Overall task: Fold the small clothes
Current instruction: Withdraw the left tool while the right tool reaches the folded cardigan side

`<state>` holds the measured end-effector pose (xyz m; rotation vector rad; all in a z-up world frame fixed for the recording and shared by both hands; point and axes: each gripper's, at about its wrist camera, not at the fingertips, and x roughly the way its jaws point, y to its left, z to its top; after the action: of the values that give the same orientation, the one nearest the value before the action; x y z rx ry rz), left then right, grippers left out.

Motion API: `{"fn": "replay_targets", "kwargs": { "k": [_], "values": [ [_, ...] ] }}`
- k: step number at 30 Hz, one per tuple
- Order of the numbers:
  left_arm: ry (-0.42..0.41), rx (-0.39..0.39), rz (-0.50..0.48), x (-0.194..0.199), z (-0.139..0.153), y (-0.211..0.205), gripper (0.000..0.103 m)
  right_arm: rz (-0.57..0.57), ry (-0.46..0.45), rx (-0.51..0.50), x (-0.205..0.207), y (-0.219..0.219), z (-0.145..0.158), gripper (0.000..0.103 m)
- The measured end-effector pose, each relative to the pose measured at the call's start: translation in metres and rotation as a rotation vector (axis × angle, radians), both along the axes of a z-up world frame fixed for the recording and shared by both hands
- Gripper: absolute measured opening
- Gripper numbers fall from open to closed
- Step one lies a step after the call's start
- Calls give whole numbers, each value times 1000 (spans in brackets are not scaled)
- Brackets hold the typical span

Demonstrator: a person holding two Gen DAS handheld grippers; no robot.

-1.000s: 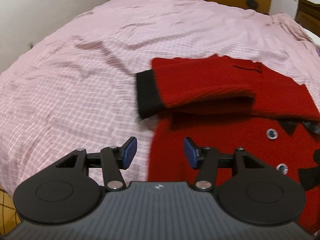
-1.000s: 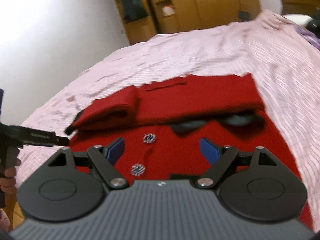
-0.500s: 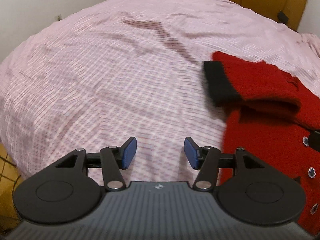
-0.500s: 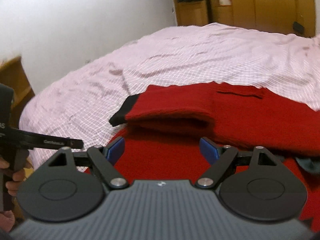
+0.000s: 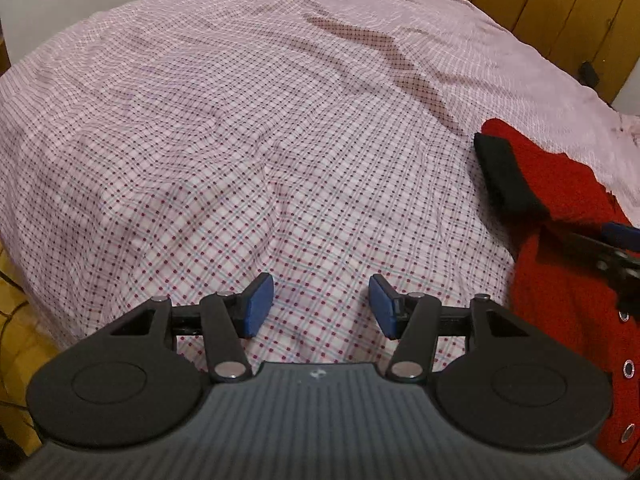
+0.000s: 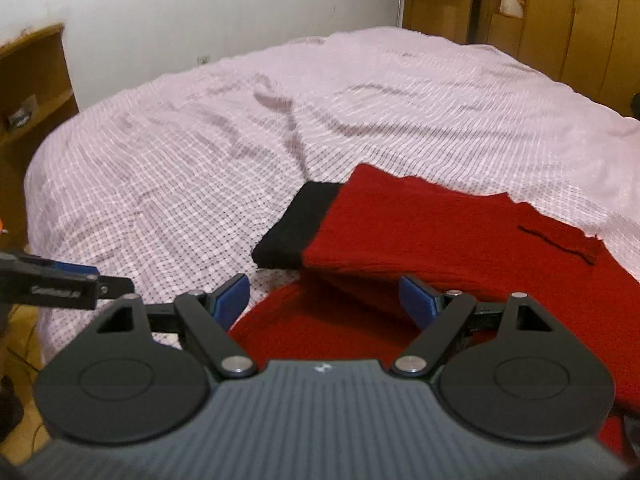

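Left wrist view
- Your left hand-held gripper: jaws spread, nothing between the blue pads; it hangs over bare checked bedsheet.
- Red cardigan: far right of the frame, flat on the bed, off to the side of your left pads, not touching them.
- Sleeve: folded across the cardigan's body, black cuff sticking out toward the sheet.
- Snap buttons: metal, along the right edge of the frame.
- Your right hand-held gripper: only a blue pad and a black arm show at the right edge, over the red knit; open or closed can't be told from here.
- Wardrobe: wooden, top right, beyond the bed.

Right wrist view
- Right hand-held gripper: jaws spread wide, empty, just above the cardigan near its left edge.
- Sleeve w/ black cuff: lies straight ahead of the pads, on top of the cardigan's body; the cuff end overhangs onto the sheet.
- Left hand-held gripper: its finger pokes in from the left edge, over the sheet, apart from the knit.
- Wooden shelf unit: left, beside the bed.
- Wardrobe: top right, slightly blurred.
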<state>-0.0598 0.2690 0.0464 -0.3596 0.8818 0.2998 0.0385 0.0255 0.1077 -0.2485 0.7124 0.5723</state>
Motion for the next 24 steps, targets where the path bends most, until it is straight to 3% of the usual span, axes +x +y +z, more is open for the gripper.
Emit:
{"fn": "replay_targets", "kwargs": {
  "k": [3,8,14,20,24],
  "values": [
    [-2,-4,-10,-1,-3,1,61,21,-65,-110,2,17,-9,83],
    [-17,-37,-12,-1,-8,5,67,106,-248,-329,-9,37,-22,83],
    [-15,-36,-28,0,-10,2,71,143,-306,-383,-8,48,-23,83],
    [-20,-25,-38,0,-12,0,72,205,-422,-483,-20,60,-32,83],
    [-20,-22,-38,1,-13,0,72,215,-432,-488,-24,63,-30,83]
  ]
}}
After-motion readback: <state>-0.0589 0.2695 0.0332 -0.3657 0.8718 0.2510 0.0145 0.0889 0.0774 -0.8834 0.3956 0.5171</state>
